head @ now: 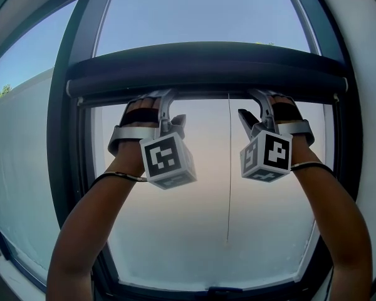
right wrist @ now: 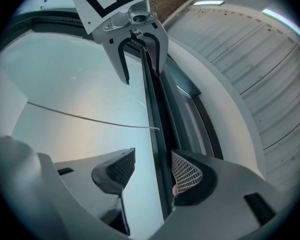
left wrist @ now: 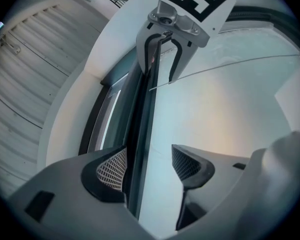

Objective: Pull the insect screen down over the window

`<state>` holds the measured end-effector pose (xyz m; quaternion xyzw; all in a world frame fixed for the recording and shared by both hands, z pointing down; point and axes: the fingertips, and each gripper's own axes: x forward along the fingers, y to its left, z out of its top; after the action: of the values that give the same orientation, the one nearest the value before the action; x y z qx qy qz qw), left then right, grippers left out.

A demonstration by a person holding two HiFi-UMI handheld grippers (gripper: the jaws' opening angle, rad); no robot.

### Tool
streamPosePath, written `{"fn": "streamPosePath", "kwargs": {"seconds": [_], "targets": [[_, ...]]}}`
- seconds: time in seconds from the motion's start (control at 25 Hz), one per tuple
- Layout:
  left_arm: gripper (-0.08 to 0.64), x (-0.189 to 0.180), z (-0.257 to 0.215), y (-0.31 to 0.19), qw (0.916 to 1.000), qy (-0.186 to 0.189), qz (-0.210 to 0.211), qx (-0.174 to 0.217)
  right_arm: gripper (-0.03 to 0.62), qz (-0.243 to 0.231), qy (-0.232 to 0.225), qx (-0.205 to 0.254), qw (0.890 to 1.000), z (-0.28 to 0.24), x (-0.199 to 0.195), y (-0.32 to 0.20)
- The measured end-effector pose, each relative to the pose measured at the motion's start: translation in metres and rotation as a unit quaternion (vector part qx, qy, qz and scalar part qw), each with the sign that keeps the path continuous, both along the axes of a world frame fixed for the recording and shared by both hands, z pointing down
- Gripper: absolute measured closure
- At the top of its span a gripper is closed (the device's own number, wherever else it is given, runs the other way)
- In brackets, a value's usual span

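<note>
The insect screen is rolled up in a dark housing (head: 207, 68) across the top of the window. Its thin pull bar (head: 207, 95) sits just under the housing. My left gripper (head: 163, 102) and right gripper (head: 260, 100) both reach up to that bar, about a shoulder's width apart. In the left gripper view the bar (left wrist: 142, 134) runs between the jaws of the left gripper (left wrist: 149, 164), close to one pad with a wide gap at the other. The right gripper (right wrist: 154, 169) straddles the bar (right wrist: 155, 134) the same way. Both stand open, with no pad pressing.
A thin pull cord (head: 229, 168) hangs from the bar between my hands, down the pane. The dark window frame (head: 62, 137) encloses the glass, with a handle (head: 225, 290) at the bottom edge. White wall (head: 19, 168) flanks the left. A ribbed ceiling (left wrist: 30, 84) is overhead.
</note>
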<state>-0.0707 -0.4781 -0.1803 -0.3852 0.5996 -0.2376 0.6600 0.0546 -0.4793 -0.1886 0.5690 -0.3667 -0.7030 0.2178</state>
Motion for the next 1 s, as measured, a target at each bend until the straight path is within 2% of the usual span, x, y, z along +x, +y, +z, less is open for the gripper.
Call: {"fn": "streamPosePath", "kwargs": {"seconds": [0.2, 0.32, 0.44, 0.52, 0.8, 1.0], "targets": [[0.296, 0.005, -0.009, -0.002, 1.0, -0.002, -0.005, -0.006, 0.383, 0.025, -0.003, -0.015, 1.0, -0.008, 0.002, -0.008], [0.294, 0.005, -0.012, -0.015, 0.9994, -0.004, -0.023, -0.024, 0.383, 0.043, -0.004, -0.026, 0.999, -0.01, 0.008, -0.014], [0.284, 0.002, -0.012, -0.026, 0.9984, -0.012, -0.046, -0.032, 0.383, 0.075, 0.022, -0.017, 0.997, -0.011, 0.011, -0.016], [0.284, 0.002, -0.012, -0.028, 0.9984, -0.016, -0.046, -0.029, 0.383, 0.095, 0.041, -0.013, 0.995, -0.011, 0.013, -0.018], [0.273, 0.001, -0.012, -0.03, 0.9984, -0.024, -0.047, -0.02, 0.378, 0.104, 0.034, -0.013, 0.994, -0.012, 0.015, -0.023], [0.273, 0.003, -0.012, -0.03, 0.9985, -0.026, -0.036, -0.031, 0.337, 0.106, 0.035, -0.044, 0.993, -0.005, 0.014, -0.026]]}}
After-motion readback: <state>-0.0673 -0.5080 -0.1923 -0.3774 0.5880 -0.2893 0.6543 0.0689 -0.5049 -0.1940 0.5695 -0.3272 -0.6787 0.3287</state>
